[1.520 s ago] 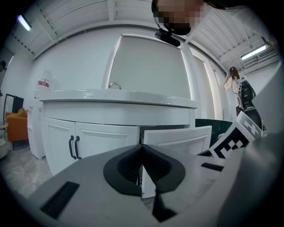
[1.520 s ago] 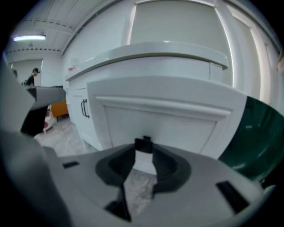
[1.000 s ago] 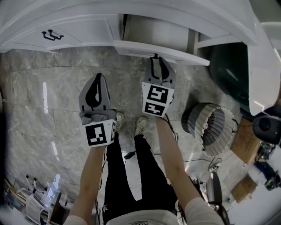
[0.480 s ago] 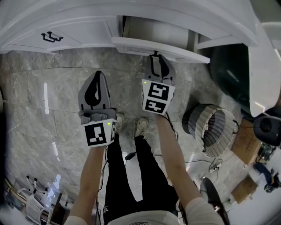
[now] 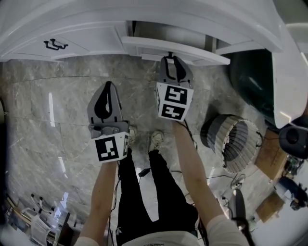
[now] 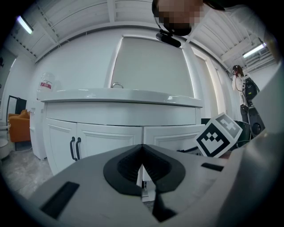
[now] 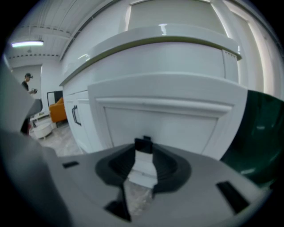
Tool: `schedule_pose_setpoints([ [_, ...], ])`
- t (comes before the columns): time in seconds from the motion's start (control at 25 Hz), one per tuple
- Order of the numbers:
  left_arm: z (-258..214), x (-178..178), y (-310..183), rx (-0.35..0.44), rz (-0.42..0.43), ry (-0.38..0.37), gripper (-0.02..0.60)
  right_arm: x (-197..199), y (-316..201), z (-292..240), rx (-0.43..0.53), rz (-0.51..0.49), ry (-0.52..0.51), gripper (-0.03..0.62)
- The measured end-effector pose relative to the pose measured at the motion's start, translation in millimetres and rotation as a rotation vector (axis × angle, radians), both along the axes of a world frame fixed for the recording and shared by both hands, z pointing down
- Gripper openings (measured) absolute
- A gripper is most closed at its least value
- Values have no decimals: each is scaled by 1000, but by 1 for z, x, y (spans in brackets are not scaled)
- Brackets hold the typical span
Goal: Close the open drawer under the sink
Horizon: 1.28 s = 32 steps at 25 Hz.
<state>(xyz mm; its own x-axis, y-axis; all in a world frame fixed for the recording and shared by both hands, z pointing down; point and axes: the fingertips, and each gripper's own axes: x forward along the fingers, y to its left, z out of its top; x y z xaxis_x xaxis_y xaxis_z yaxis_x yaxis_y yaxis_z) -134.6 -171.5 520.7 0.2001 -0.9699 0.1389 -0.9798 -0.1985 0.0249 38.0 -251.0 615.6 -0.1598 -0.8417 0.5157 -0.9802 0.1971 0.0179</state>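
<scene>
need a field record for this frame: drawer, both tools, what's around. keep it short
drawer: partly open under the sink counter, front standing out past the cabinet doors
right tool: at the drawer front, jaws part-way closed, apparently on the dark drawer handle
left tool: jaws together, empty, clear of the cabinet
cabinet doors: shut, paired dark handles
floor: marble; slatted bin at the person's right
task status: drawer not yet closed

Floor: glossy grey veined marble tiles point(image 5: 57, 96).
Furniture: white vanity cabinet point(image 6: 106, 139), dark door handles point(image 6: 74, 148); orange armchair point(image 6: 20, 126) far left.
Light: ceiling strip lamp point(image 6: 25, 24).
</scene>
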Motion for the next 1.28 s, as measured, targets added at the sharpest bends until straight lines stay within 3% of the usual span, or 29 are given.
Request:
schedule_pose_setpoints([
  [1.28, 11, -4, -17, -6, 3, -27, 20, 7, -48, 1, -8, -8, 1, 141],
])
